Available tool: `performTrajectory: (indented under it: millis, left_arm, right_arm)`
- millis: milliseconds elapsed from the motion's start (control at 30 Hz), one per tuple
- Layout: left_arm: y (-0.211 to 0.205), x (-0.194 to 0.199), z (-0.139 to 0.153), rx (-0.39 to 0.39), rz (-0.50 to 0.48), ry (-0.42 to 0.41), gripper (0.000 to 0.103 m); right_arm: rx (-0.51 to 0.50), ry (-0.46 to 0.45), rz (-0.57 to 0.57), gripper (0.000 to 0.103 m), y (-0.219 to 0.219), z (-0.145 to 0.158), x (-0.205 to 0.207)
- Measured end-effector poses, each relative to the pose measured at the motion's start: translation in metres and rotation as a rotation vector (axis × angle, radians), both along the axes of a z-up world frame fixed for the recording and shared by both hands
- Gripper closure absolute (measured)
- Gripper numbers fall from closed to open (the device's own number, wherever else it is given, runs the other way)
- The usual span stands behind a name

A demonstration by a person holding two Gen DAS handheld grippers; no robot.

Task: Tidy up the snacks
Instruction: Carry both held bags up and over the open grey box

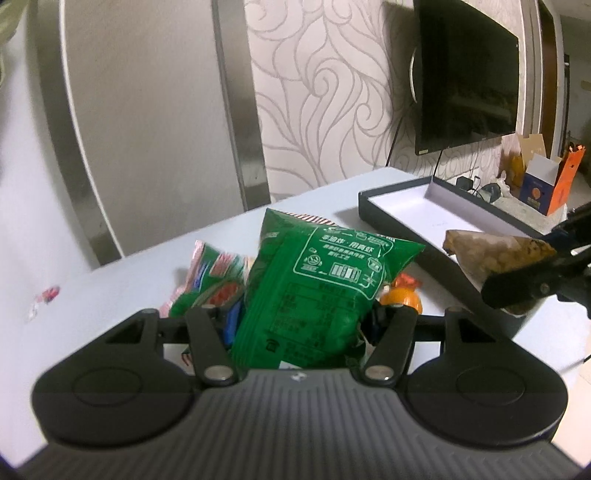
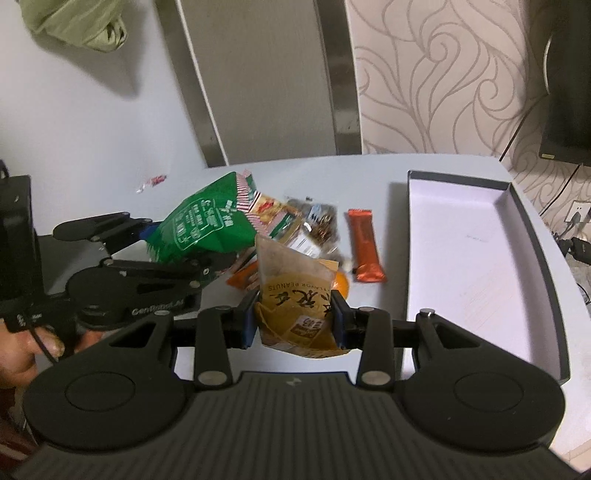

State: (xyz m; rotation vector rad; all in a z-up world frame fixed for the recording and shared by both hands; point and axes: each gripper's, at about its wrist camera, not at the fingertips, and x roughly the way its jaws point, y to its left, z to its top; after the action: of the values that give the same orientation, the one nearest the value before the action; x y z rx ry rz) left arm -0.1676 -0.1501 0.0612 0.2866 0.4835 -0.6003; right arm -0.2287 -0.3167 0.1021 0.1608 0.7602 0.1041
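My left gripper (image 1: 301, 321) is shut on a green snack bag (image 1: 314, 288) and holds it above the table; it also shows in the right wrist view (image 2: 207, 225). My right gripper (image 2: 295, 317) is shut on a tan peanut bag (image 2: 295, 288), held above the table near the box; that bag shows at the right of the left wrist view (image 1: 491, 251). A pile of snacks lies on the white table (image 2: 369, 173): a red-green packet (image 1: 214, 280), an orange bar (image 2: 365, 251), a clear bag of dark snacks (image 2: 317, 229) and an orange round piece (image 1: 402, 299). The open dark box (image 2: 480, 258) with a white inside holds nothing.
A small candy wrapper (image 2: 151, 181) lies at the table's far left. A black TV (image 1: 469, 74) hangs on the patterned wall. Cardboard boxes (image 1: 546, 184) and cables stand behind the dark box. A green cloth (image 2: 74, 26) hangs on the wall.
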Motion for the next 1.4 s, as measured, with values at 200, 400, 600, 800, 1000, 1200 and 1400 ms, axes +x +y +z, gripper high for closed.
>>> performTrajectory:
  millis: [200,400,600,800,1000,1200,1400]
  left_arm:
    - [-0.025,0.009,0.008,-0.005,-0.035,-0.020,0.040]
    - [-0.054,0.010,0.018,-0.029,-0.079,-0.042,0.040]
    - [-0.084,0.009,0.018,-0.042,-0.115,-0.045,0.040]
    - [-0.115,0.010,0.016,-0.041,-0.152,-0.048,0.040]
    - [-0.148,0.021,0.009,-0.035,-0.166,-0.026,0.040]
    - [-0.182,0.032,-0.003,-0.021,-0.177,-0.005,0.040]
    - [-0.207,0.043,-0.011,-0.011,-0.166,0.005,0.040]
  right_arm:
    - [0.003,-0.029,-0.035,0.059,-0.021,0.010,-0.005]
    - [-0.011,-0.041,-0.080,0.059,-0.042,0.016,-0.012]
    - [-0.029,-0.043,-0.115,0.059,-0.062,0.018,-0.020]
    - [-0.033,-0.041,-0.150,0.059,-0.085,0.016,-0.025]
    - [-0.022,-0.018,-0.175,0.059,-0.111,0.003,-0.020]
    - [-0.021,0.011,-0.181,0.059,-0.135,-0.010,-0.013]
    - [-0.027,0.040,-0.190,0.059,-0.155,-0.020,-0.007]
